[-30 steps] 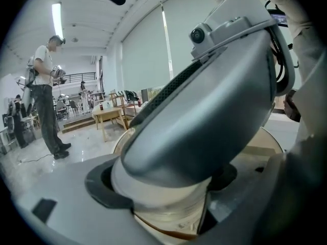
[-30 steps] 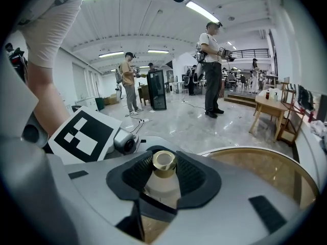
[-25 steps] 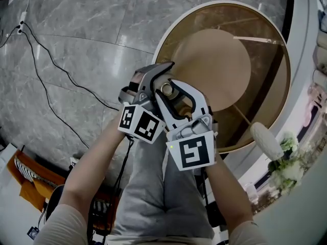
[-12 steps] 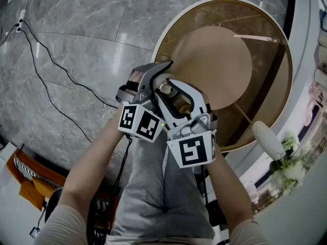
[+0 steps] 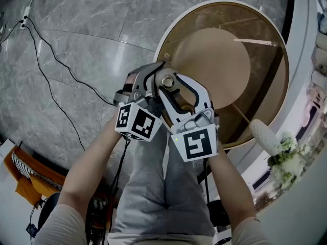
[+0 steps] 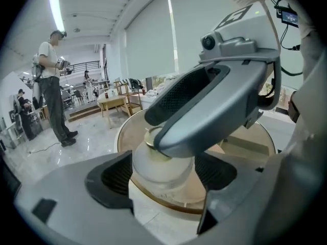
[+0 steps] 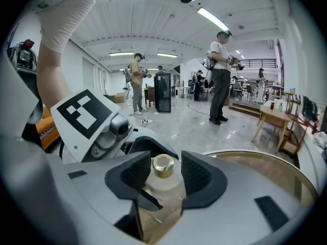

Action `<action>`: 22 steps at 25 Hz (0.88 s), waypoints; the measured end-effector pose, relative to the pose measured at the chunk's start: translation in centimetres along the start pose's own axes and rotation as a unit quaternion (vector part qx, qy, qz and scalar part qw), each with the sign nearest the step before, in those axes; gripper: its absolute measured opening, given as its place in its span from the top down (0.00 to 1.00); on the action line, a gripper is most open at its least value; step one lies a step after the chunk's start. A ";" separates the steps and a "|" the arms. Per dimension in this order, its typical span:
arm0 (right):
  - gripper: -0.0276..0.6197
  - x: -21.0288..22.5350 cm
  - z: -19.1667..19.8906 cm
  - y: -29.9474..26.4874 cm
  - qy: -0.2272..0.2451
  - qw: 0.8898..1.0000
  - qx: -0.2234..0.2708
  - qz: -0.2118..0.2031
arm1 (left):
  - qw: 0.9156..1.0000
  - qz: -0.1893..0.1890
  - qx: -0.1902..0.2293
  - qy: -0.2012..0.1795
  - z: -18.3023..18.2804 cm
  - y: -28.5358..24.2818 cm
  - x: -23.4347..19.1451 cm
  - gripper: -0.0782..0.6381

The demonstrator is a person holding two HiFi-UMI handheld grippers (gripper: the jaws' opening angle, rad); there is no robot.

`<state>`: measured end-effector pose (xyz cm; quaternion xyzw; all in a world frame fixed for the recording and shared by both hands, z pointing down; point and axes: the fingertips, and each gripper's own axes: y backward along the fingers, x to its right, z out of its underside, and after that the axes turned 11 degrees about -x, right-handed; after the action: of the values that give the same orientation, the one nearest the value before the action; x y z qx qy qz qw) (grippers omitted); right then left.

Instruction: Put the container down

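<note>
Noting container [image 6: 161, 168] clenched in left gripper [image 6: 166, 172] at table [image 5: 265, 34] rim; right gripper [image 7: 164, 175] jaws just opened, knob [image 7: 163, 166] free between them; we judge set-down pending

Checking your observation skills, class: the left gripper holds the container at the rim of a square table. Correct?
No: the table is round, not square, as the head view shows. The left gripper does hold the container at its rim.
</note>
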<state>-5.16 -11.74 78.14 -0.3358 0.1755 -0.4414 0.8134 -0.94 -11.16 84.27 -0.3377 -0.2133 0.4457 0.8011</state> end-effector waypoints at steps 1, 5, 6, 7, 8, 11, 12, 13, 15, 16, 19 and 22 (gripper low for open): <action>0.70 0.1 -0.2 0.4 -0.001 1.000 0.001 0.001 | 1.000 0.000 0.000 0.003 -0.1 0.5 0.1 0.38; 0.70 0.7 -1.8 2.4 -0.011 1.000 0.011 0.012 | 1.000 -0.002 -0.005 0.016 -0.7 2.5 0.0 0.38; 0.70 0.9 -2.4 3.1 -0.018 1.000 0.016 0.016 | 1.000 -0.005 -0.001 0.023 -1.1 3.3 -0.1 0.38; 0.70 1.1 -3.0 3.8 -0.027 0.999 0.023 0.021 | 0.999 -0.009 0.003 0.033 -1.6 4.1 -0.4 0.38; 0.70 1.4 -3.7 4.6 -0.039 0.998 0.030 0.027 | 0.999 -0.014 0.009 0.044 -2.2 5.0 -0.7 0.38; 0.71 2.2 -5.6 7.0 -0.075 0.996 0.044 0.037 | 0.997 -0.023 0.025 0.074 -4.1 7.4 -1.5 0.38; 0.75 2.5 -6.2 7.8 -0.082 0.995 0.044 0.038 | 0.996 -0.024 0.033 0.082 -4.9 8.3 -1.7 0.38; 0.77 2.7 -6.9 8.5 -0.088 0.994 0.046 0.041 | 0.995 -0.026 0.043 0.090 -5.6 9.2 -2.0 0.38; 0.82 3.3 -8.6 10.1 -0.096 0.993 0.051 0.047 | 0.993 -0.028 0.062 0.101 -7.3 11.3 -2.5 0.39; 0.84 3.6 -9.4 10.9 -0.098 0.993 0.053 0.050 | 0.992 -0.027 0.071 0.105 -8.3 12.3 -2.7 0.40; 0.87 4.6 -11.9 13.7 -0.094 0.992 0.063 0.062 | 0.989 -0.027 0.095 0.110 -11.4 15.2 -3.2 0.42; 0.89 5.3 -14.7 16.6 -0.097 0.990 0.079 0.073 | 0.987 -0.049 0.108 0.108 -14.5 18.5 -4.5 0.48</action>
<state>-0.80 -15.51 56.09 -0.2982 0.0849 -0.3589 0.8804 -4.50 -13.20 60.74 -0.2844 -0.0929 0.3871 0.8722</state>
